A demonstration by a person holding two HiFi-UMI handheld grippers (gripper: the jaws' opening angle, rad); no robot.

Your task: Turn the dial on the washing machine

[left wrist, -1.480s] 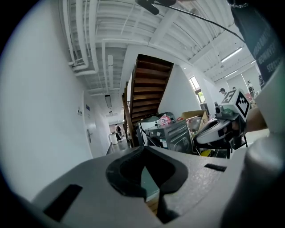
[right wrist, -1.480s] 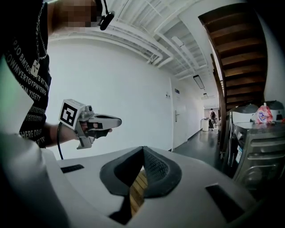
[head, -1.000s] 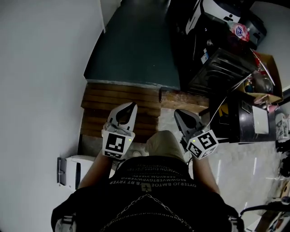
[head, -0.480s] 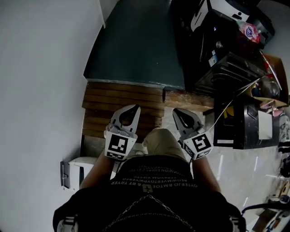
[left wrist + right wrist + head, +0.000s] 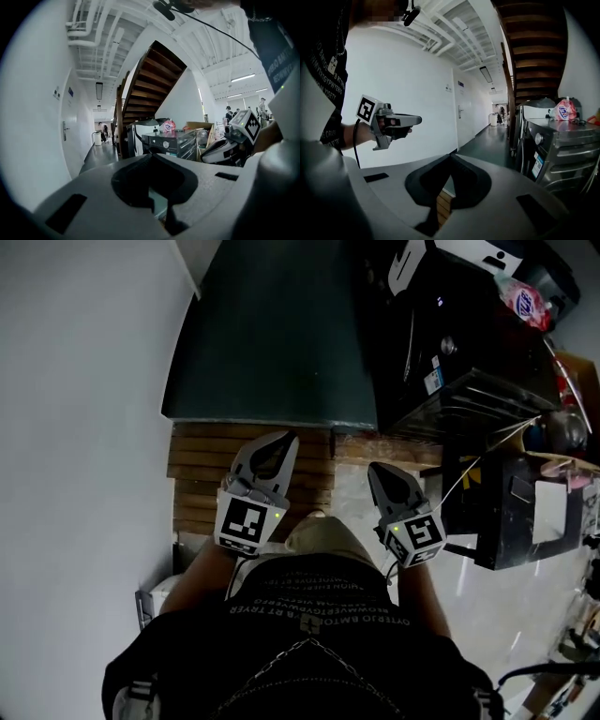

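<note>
One dark washing machine with one dial, not yet reached by two tools.
The dial is seen as a round silvery knob on the machine's front panel; the machine is stood on the floor at its right edge. The left tool and right tool are both held fully closed, nothing gripped, well apart from the dial.

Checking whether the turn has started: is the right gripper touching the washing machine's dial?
Apart. The right gripper view shows the right gripper, jaws closed, short of the dial, which sits farther ahead on the washing machine.
</note>
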